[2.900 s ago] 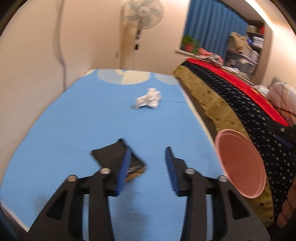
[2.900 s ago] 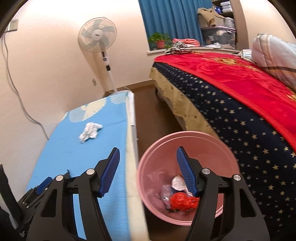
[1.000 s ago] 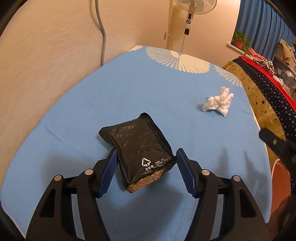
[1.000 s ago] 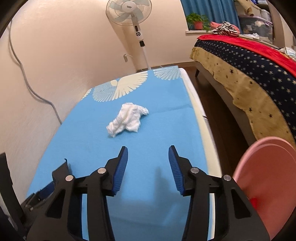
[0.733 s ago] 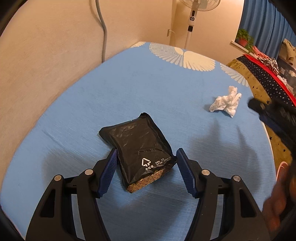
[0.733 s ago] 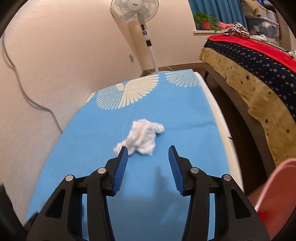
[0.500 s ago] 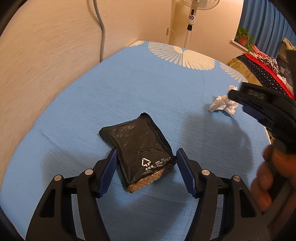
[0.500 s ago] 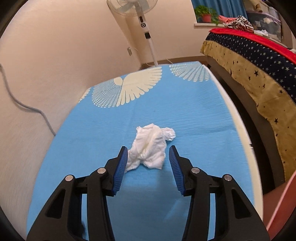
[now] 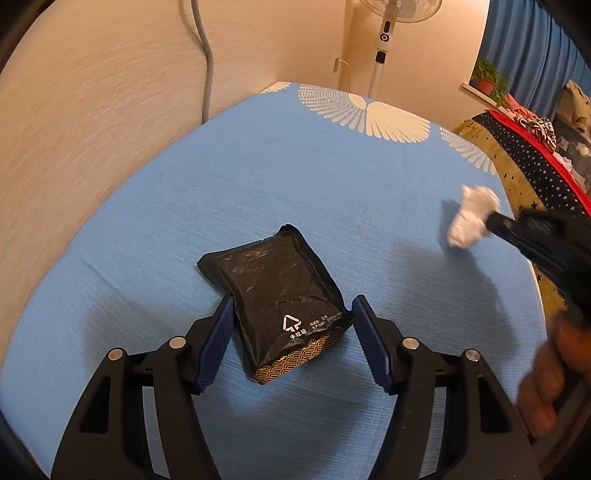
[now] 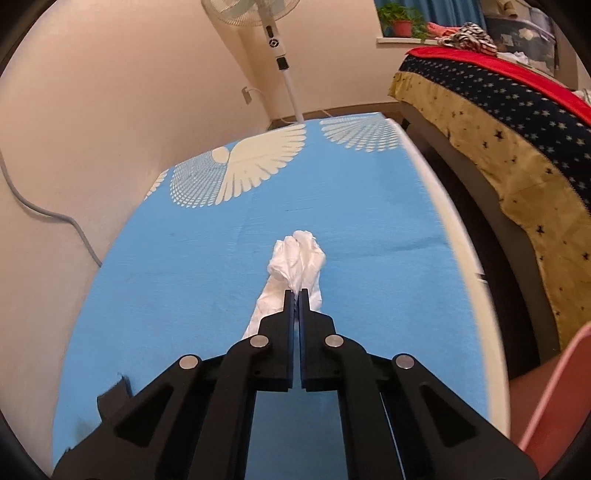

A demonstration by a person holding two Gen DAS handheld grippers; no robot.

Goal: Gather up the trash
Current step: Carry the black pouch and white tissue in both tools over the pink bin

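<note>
The black packet (image 9: 275, 295) lies flat on the blue cloth (image 9: 332, 177), right between the two blue pads of the left gripper (image 9: 291, 341). Its long side runs away from the gripper and leans a little to the left, with the gold end nearest. That gripper is wide open and holds nothing, so I think it only needs to squeeze. The right gripper (image 10: 295, 293) is pinched tight on the white crumpled tissue (image 10: 295, 264), which sticks out ahead of its tips, near the cloth's right edge. The pink bin (image 10: 554, 398) sits low on the right, past that edge. A fan (image 10: 275, 33) stands by the wall, and a starry bed (image 10: 498, 110) is on the right.
</note>
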